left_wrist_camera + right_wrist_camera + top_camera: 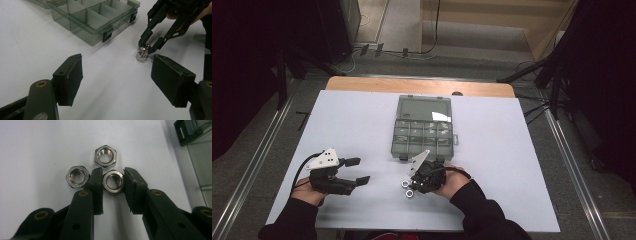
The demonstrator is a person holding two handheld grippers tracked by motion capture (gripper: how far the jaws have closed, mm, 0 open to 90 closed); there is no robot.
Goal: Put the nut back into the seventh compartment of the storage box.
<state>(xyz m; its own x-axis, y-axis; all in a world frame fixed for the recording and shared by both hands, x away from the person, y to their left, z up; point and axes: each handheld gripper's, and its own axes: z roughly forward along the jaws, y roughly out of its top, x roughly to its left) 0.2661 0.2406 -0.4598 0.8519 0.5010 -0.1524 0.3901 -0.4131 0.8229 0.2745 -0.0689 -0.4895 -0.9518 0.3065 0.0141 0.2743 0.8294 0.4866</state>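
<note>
Three steel hex nuts lie flat on the white table. In the right gripper view my right gripper (113,176) is shut on the nearest nut (113,191), one pad on each side. A second nut (105,165) lies just beyond it and a third nut (77,185) to its left. From above, the right gripper (408,189) points down-left at the nuts (405,184). My left gripper (358,171) is open and holds nothing, a short way left of them. Its wide-apart jaws (117,75) face the nuts (141,55) and the right gripper (147,48).
A smoky clear organizer box (424,127) with several compartments and its lid open stands at the table's middle, just beyond the right gripper. Its latches and front wall (92,37) are near the nuts. One corner of the box (195,130) shows at the upper right.
</note>
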